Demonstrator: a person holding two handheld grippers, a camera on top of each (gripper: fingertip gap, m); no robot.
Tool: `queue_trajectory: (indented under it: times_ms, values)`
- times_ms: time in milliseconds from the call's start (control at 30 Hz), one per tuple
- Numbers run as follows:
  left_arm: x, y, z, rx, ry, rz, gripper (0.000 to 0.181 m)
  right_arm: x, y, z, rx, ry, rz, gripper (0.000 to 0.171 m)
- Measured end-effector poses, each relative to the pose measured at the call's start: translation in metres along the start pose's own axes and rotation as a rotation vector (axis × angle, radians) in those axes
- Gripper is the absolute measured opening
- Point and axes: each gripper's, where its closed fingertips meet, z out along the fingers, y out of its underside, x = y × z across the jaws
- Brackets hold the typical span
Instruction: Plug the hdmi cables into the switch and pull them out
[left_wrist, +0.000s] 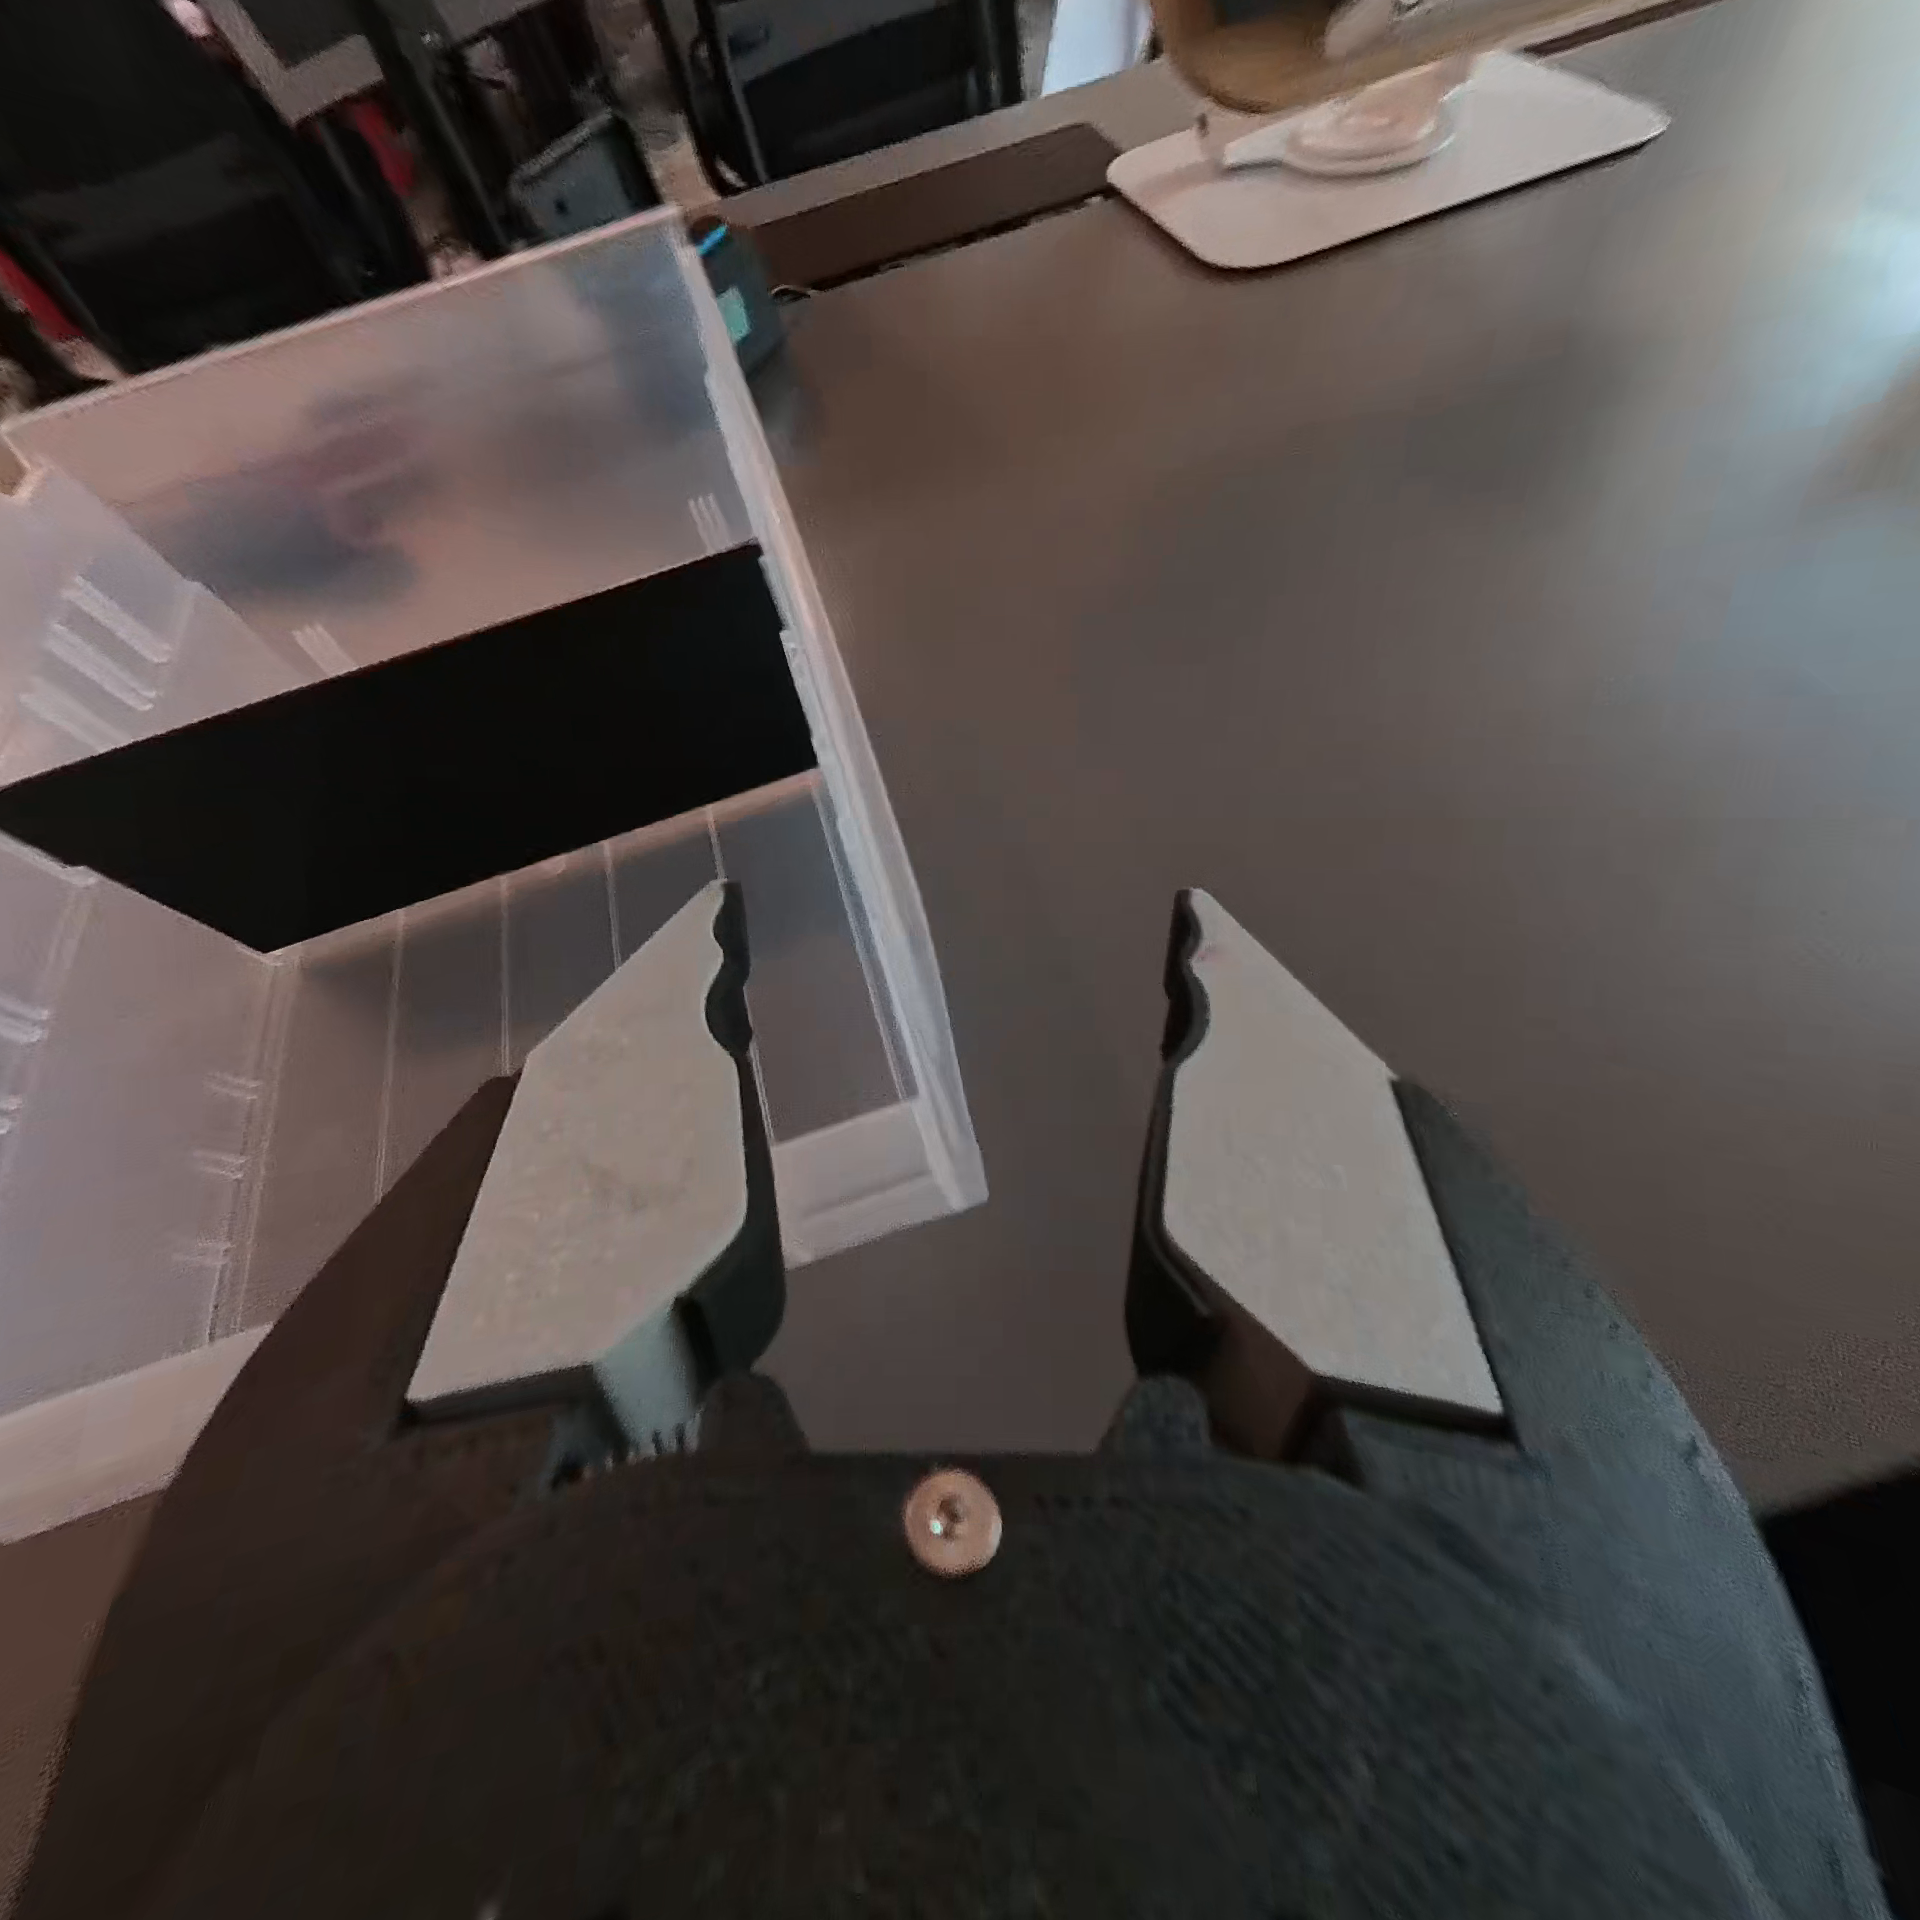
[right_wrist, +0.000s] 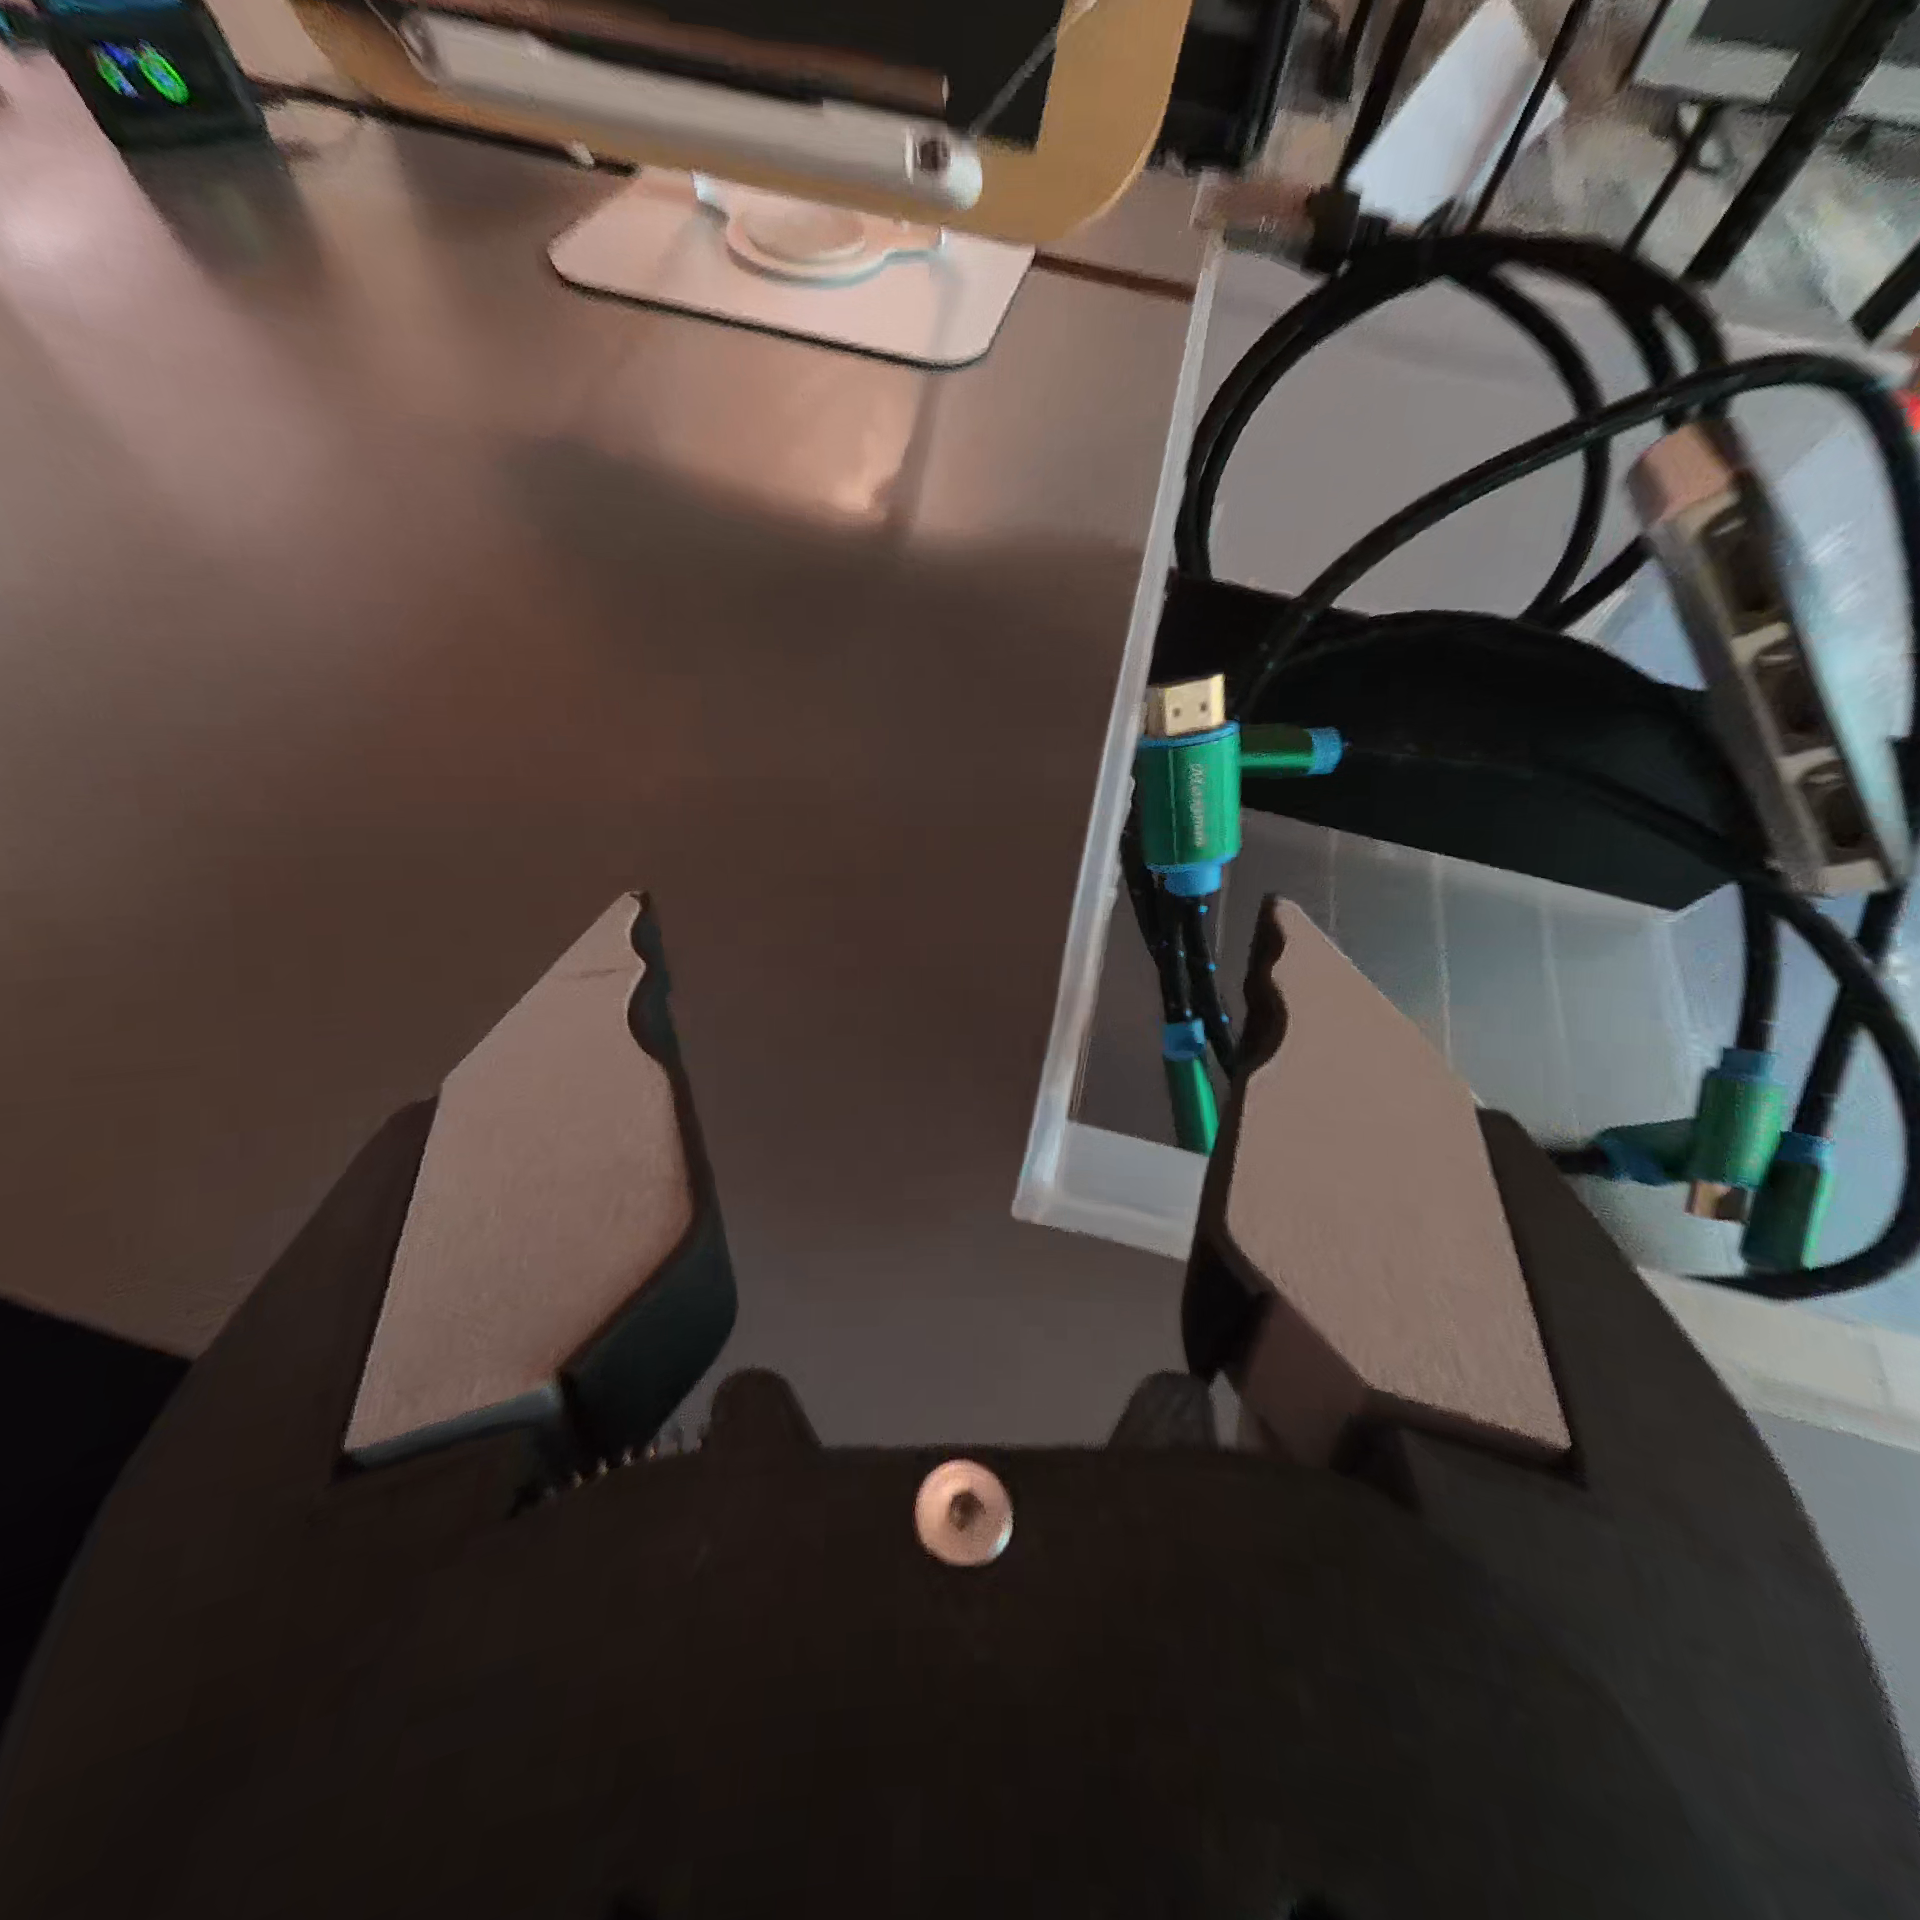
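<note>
Right wrist view: right tool (right_wrist: 956, 914) gapes wide, empty, beside a green HDMI plug (right_wrist: 1187, 798) in a clear bin (right_wrist: 1101, 831). Left tool (left_wrist: 956, 904) is likewise wide and empty over the table (left_wrist: 1351, 623).

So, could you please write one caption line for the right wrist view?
Open right tongs hover above the dark table, beside a clear bin holding green HDMI plugs and a grey switch.

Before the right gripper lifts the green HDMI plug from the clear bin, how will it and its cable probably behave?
The green HDMI plug looks like a rigid shell, so it should hold firm. Its braided cable is looped with other black cables, so it will likely trail floppily and may snag or drag them. The right gripper is open.
</note>
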Motion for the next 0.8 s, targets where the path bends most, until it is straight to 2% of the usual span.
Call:
queue_trajectory:
  times_ms: [33, 67, 133, 200, 367, 467, 567, 800]
  values:
    - [-0.003, 0.001, 0.007, -0.008, -0.029, 0.003, 0.074, 0.001, 0.005, 0.01, -0.04, 0.016, -0.014, 0.103]
    - [-0.009, 0.002, 0.012, -0.007, -0.067, 0.007, 0.069, 0.007, 0.011, 0.019, -0.085, 0.059, -0.044, 0.092]
    - [-0.021, -0.001, 0.015, 0.006, -0.126, 0.018, 0.045, 0.022, 0.021, 0.03, -0.156, 0.158, -0.119, 0.069]
    - [-0.026, -0.002, 0.016, 0.012, -0.12, 0.025, 0.04, 0.04, 0.023, 0.029, -0.175, 0.279, -0.204, 0.032]
    - [-0.033, 0.002, 0.01, 0.019, -0.114, 0.01, 0.043, 0.039, 0.023, 0.025, -0.157, 0.209, -0.147, 0.028]
    - [-0.029, 0.005, 0.004, 0.04, -0.075, -0.036, 0.057, 0.038, 0.025, 0.023, -0.156, 0.201, -0.156, 0.026]
    - [-0.027, 0.013, 0.004, -0.005, -0.07, -0.01, 0.064, 0.037, 0.026, 0.023, -0.169, 0.186, -0.16, 0.027]
    - [-0.029, 0.014, 0.009, -0.008, -0.068, -0.047, 0.068, 0.035, 0.03, 0.022, -0.216, 0.156, -0.162, 0.026]
